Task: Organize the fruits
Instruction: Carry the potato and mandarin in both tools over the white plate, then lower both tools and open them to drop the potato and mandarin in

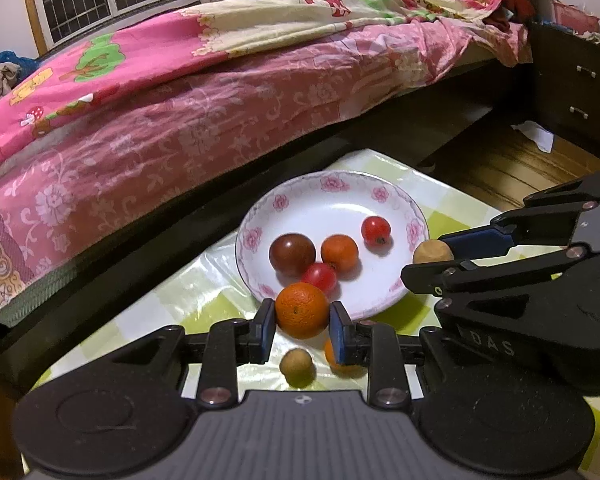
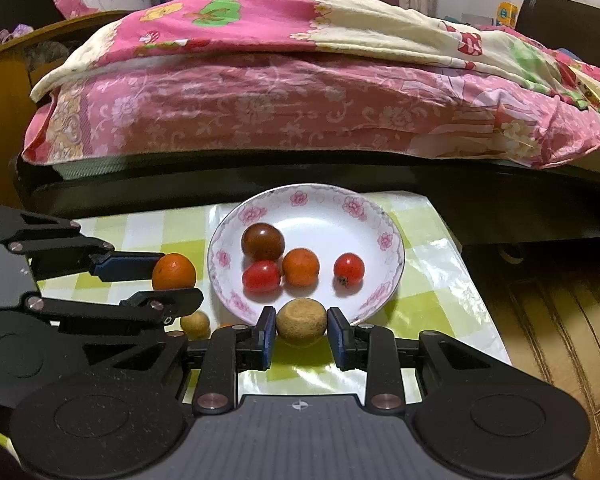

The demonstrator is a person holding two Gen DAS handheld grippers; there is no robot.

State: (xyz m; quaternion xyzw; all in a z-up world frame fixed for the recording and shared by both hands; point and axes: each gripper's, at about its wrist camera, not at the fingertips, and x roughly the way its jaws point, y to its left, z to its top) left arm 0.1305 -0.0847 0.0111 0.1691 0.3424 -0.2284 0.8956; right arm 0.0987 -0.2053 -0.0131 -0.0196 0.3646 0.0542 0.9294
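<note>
Left hand-held gripper [image 1: 302, 326]: clamped on an orange [image 1: 302, 310], near the plate's [image 1: 380, 304] front rim.
Right hand-held gripper [image 2: 301, 330]: clamped on a tan round fruit [image 2: 301, 320] beside the plate.
Plate: five small fruits inside, on the counter [image 2: 440, 280].

The table [image 2: 420, 280] wears a glossy green-and-white checked cover and stands just in front of a bed, with wooden floor to its right. A white plate [image 2: 384, 216] with a pink flower border sits at the far middle of the table, close to the bed side. On the cover, near and left of the plate, lie a small tan round fruit [image 1: 296, 366] and, just beside it on the right, an orange fruit [image 1: 332, 356] that is mostly hidden. The right part of the cover lies bare.
</note>
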